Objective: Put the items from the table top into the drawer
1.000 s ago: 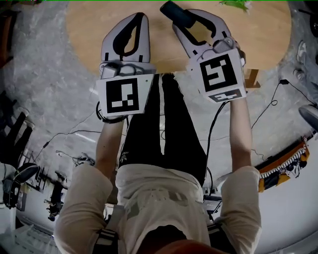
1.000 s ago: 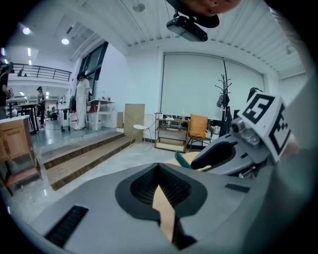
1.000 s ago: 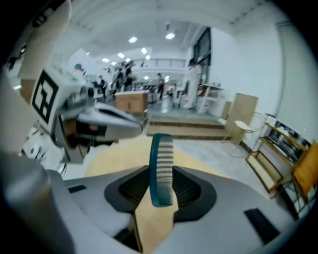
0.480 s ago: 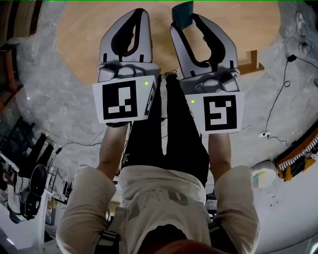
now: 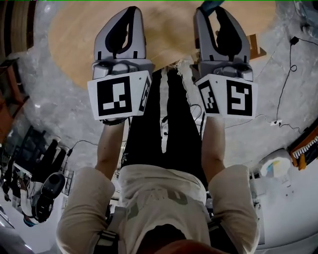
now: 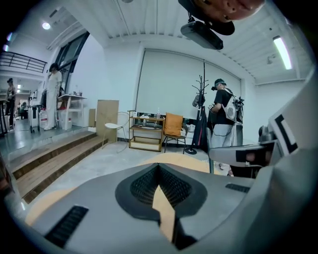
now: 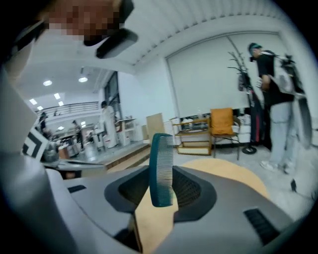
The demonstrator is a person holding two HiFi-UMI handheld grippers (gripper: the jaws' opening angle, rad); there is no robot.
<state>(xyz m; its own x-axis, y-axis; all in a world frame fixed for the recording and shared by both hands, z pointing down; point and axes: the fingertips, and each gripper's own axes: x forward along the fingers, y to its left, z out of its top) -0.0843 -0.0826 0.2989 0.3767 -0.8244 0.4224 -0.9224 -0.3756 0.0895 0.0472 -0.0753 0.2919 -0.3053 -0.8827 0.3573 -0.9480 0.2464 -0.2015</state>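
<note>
A teal comb (image 7: 161, 166) stands upright between the jaws of my right gripper (image 7: 160, 191), which is shut on it. In the head view the comb (image 5: 208, 6) shows only as a teal tip at the top edge, past the right gripper (image 5: 214, 9). My left gripper (image 5: 132, 11) is held beside it, over the near edge of the round wooden table (image 5: 169, 30). Its jaws meet at the tips with nothing in them, as the left gripper view (image 6: 159, 167) also shows. No drawer is in view.
A wooden piece (image 5: 255, 47) sticks out under the table's right edge. Cables (image 5: 285, 59) trail over the grey floor. Further off are a person (image 6: 222, 116) by a coat rack, an orange chair (image 6: 173, 127), a low shelf (image 6: 146, 133) and wooden steps (image 6: 44, 158).
The right gripper has swung to the right and rolled, its marker cube now showing two faces, with the comb still in it. The left gripper has shifted slightly left. The table has slid up and left.
</note>
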